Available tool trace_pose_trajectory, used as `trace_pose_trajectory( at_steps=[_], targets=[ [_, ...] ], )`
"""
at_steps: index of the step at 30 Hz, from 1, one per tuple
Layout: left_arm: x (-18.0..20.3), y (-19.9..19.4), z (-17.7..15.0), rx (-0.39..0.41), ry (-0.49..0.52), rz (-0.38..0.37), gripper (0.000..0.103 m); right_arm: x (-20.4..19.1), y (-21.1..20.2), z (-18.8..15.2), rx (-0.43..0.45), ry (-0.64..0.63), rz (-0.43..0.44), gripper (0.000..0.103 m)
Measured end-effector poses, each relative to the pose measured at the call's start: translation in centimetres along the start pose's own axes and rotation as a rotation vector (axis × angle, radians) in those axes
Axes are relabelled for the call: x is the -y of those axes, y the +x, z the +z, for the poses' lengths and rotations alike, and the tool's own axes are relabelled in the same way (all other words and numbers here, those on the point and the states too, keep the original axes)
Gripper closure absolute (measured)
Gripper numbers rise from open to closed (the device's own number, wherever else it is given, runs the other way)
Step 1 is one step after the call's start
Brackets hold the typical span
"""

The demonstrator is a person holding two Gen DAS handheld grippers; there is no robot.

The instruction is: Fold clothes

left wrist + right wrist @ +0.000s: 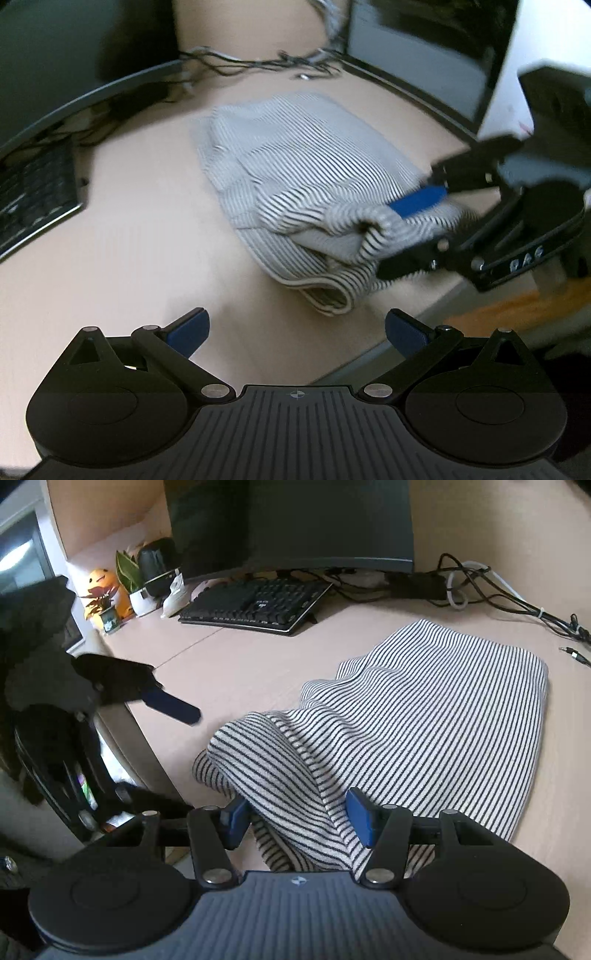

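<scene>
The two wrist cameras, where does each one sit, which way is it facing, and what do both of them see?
Left wrist: on the open left gripper, above the desk's near edge, facing the striped garment and right gripper.
Right wrist: on the right gripper, closed on a lifted fold, facing the keyboard and monitor.
Shared: garment, desk, keyboard, each other's gripper.

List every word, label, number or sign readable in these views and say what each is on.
"PAC" or "RAC", blurred and uncertain: pale letters on the right tool frame, left wrist view.
Round crosshair mark, no text: left tool body.
Small pale emblem, unreadable: right tool body, right wrist view.
Keyboard key legends: too small to read.
Striped garment: no text visible.
</scene>
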State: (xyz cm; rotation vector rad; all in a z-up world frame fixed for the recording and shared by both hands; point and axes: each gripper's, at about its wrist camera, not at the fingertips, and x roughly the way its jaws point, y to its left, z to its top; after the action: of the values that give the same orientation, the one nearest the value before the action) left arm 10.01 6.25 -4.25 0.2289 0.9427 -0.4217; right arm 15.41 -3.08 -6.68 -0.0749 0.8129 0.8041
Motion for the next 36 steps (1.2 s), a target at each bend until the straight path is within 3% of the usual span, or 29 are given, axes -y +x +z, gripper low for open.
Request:
trace_pose_trajectory(
  at_steps=[3, 6, 11, 16, 19, 20, 21, 24, 28, 34, 36],
  targets=[
    [0.9, 2.0, 0.5, -0.025, 0.039, 0.082, 0.0, -0.6, -0.3, 0.0, 0.005, -0.037, -0.019, 0.047],
    [0.4, 2.7, 1.4, -0.02, -0.006, 0.109, 0.0, -1.8, -1.2, -0.3, 0.024, -0.116, -0.066, 0.046],
    [-0.5, 2.5, 2.7, -0.01, -0.082, 0.056, 0.0, -3.9, -1.9, -1.4, 0.09, -0.305, -0.193, 0.032],
    [-1.1, 2.5, 3.5, -0.008, -0.144, 0.0, 0.0, -4.2, -0.9, -2.3, 0.058, -0.361, -0.252, 0.028],
    [-1.5, 2.1, 3.8, 0.007, -0.181, -0.04, 0.0, -4.3, 0.1, -2.5, 0.065, -0.425, -0.337, 0.029],
    [-1.6, 2.0, 4.0, 0.012, -0.191, -0.051, 0.0, -4.1, 0.0, -2.3, 0.066, -0.433, -0.346, 0.035],
    [-1.8, 1.9, 4.1, 0.016, -0.2, -0.062, 0.0, -3.9, 0.0, -2.0, 0.067, -0.441, -0.356, 0.049],
    [-2.4, 1.4, 4.5, 0.033, -0.223, -0.102, 0.0, -3.4, -0.1, -1.3, 0.07, -0.466, -0.385, 0.067],
    [-5.0, -0.6, 5.3, 0.099, -0.223, -0.173, 0.0, -1.4, -1.7, 0.7, 0.082, -0.372, -0.402, 0.07],
    [-10.2, -0.3, 7.7, 0.167, -0.298, -0.104, 0.0, -2.3, -2.3, 2.1, 0.005, -0.353, -0.416, 0.073],
    [-10.8, 1.1, 9.2, 0.178, -0.283, -0.141, 0.0, -3.0, -2.5, 2.5, -0.026, -0.357, -0.418, 0.074]
  ],
)
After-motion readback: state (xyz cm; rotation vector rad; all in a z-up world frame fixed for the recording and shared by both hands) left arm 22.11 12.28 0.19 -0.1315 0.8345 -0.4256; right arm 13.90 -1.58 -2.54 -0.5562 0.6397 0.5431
